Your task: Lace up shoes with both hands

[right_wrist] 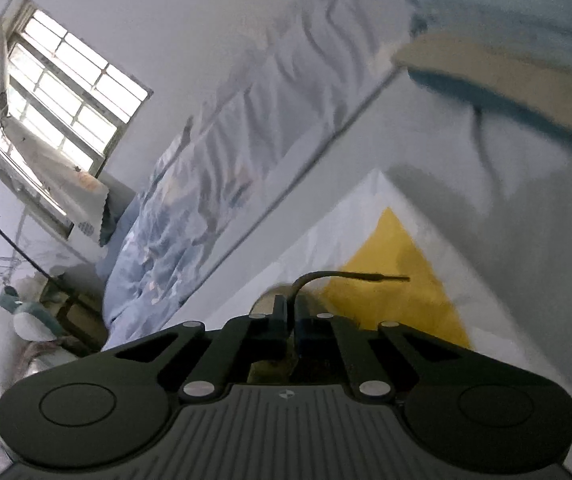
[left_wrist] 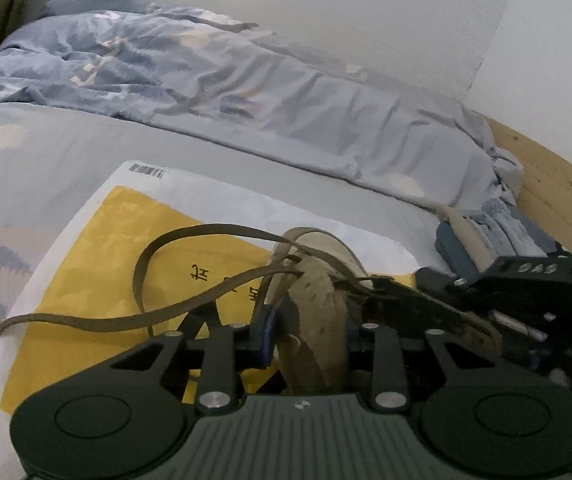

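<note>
- My left gripper point(left_wrist: 309, 332) is clenched on the tan suede shoe point(left_wrist: 317, 312), which sits on the yellow-and-white bag point(left_wrist: 98, 248) on the bed.
- My right gripper point(right_wrist: 290, 320) pinches the lace end point(right_wrist: 349, 276) — stiff aglet tip pointing forward.
- Brown flat lace point(left_wrist: 158, 312): light, floppy, loops loosely (likely slips); best taken near the tip.
- Suede looks soft, matte — it should yield under grip.

L tongs point(left_wrist: 309, 336) clamp tan shoe point(left_wrist: 317, 300), laces point(left_wrist: 158, 272) loose.
</note>
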The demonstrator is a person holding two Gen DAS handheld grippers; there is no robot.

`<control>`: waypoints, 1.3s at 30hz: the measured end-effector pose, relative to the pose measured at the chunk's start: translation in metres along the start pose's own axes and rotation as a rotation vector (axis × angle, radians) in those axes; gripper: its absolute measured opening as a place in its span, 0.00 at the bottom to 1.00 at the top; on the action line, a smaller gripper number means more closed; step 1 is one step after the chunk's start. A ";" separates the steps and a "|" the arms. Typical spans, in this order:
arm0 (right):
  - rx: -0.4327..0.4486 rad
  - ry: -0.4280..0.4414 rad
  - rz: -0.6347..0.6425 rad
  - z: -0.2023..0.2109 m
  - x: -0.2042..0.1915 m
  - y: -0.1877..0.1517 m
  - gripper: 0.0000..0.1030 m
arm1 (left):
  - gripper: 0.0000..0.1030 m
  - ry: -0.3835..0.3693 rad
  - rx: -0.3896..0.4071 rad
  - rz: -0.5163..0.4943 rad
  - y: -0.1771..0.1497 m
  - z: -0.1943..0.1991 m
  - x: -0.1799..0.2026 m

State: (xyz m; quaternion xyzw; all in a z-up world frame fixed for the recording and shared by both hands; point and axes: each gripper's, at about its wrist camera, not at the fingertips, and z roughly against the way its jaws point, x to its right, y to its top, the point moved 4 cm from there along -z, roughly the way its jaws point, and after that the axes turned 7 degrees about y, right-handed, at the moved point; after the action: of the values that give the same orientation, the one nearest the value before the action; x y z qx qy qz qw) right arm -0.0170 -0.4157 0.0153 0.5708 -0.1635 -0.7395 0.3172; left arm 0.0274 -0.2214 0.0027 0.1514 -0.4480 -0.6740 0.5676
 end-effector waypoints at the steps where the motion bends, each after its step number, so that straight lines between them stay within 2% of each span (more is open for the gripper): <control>1: 0.021 -0.004 0.021 0.003 -0.002 0.004 0.03 | 0.26 0.008 0.006 -0.005 -0.001 0.000 0.001; 10: 0.225 -0.011 0.095 0.046 -0.004 0.054 0.03 | 0.25 0.031 0.017 -0.004 -0.001 0.000 0.004; 17: 0.341 -0.052 0.106 0.081 0.008 0.088 0.03 | 0.25 0.035 0.020 -0.002 -0.001 -0.001 0.005; 28: 0.486 -0.266 0.083 0.139 0.057 0.130 0.03 | 0.23 0.041 0.026 0.009 -0.001 -0.004 0.003; 39: 0.602 -0.446 0.052 0.182 0.084 0.149 0.03 | 0.17 0.060 0.035 0.021 0.000 -0.003 0.001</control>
State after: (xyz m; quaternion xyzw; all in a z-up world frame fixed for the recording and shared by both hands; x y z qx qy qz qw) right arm -0.1599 -0.6038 0.0971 0.4591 -0.4531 -0.7561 0.1107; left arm 0.0291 -0.2235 0.0009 0.1768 -0.4441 -0.6550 0.5852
